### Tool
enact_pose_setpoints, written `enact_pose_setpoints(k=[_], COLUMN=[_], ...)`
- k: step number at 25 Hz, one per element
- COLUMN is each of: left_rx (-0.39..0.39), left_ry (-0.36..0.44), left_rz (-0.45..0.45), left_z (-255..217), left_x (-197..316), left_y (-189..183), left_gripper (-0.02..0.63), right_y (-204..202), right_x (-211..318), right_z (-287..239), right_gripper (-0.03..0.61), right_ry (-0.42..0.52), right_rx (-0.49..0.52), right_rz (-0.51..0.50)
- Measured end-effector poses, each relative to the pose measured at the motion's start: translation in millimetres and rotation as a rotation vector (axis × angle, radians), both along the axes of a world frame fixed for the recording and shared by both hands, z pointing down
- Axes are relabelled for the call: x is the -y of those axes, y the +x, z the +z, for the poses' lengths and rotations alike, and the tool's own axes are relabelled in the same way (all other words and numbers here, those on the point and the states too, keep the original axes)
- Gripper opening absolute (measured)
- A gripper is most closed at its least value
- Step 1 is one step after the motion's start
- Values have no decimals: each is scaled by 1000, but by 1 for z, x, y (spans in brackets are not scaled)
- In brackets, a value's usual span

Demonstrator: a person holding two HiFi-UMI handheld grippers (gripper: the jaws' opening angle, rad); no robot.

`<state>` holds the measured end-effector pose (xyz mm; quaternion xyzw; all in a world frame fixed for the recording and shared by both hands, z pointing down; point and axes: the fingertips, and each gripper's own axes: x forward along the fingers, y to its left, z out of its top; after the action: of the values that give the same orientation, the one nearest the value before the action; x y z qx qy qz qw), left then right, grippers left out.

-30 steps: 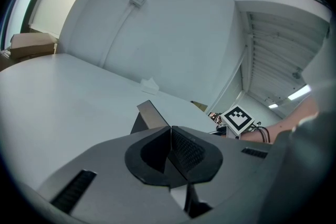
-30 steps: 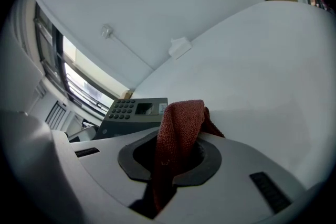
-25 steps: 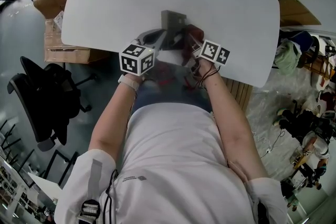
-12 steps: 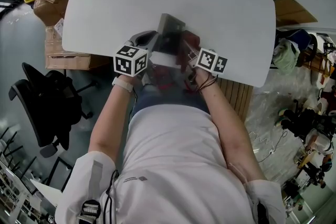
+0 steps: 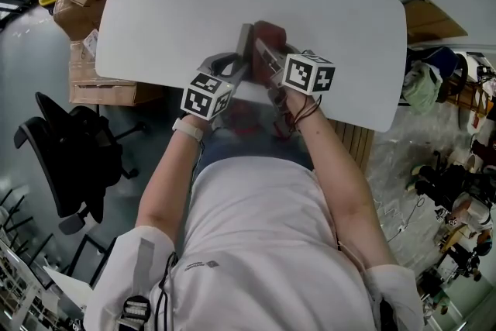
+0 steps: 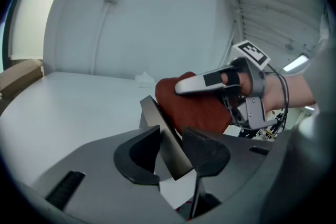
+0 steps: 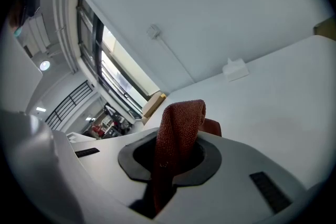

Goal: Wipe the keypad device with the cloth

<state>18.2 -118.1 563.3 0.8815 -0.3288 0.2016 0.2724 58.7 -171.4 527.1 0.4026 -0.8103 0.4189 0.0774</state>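
Wiping step: right gripper (image 7: 170,160) clamped on red cloth (image 7: 178,126), cloth against keypad device (image 6: 157,115). Device tilted between opening jaws of left gripper (image 6: 172,135), above counter (image 5: 170,4). Steady device first; rub lightly.

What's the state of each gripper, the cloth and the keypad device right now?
left gripper: jaws opening, keypad device between them
right gripper: shut on the red cloth
keypad device: tilted, not lying flat
red cloth: bunched, at the device's far face
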Motion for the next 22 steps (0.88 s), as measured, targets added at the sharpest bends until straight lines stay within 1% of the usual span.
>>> enact_pose_setpoints(k=[6, 10, 12, 17, 20, 22], left_rx=[-24, -37, -45, -57, -65, -68], left_ry=[11, 17, 18, 23, 27, 29], left_rz=[11, 10, 6, -9, -18, -21], left_z=[1, 1, 1, 0, 0, 0], left_x=[1, 1, 1, 0, 1, 1], left_y=[0, 1, 1, 0, -1, -1], left_gripper=[135, 135, 133, 132, 132, 132], right_y=[-17, -26, -26, -23, -20, -14], right_x=[3, 0, 0, 1, 4, 5], right_z=[11, 27, 30, 33, 31, 35], right_gripper=[54, 54, 54, 54, 54, 54], right_ry=[-22, -39, -36, -67, -73, -97], right_rx=[-35, -83, -98, -48, 3, 34], right_rz=[-53, -89, -85, -35, 10, 46])
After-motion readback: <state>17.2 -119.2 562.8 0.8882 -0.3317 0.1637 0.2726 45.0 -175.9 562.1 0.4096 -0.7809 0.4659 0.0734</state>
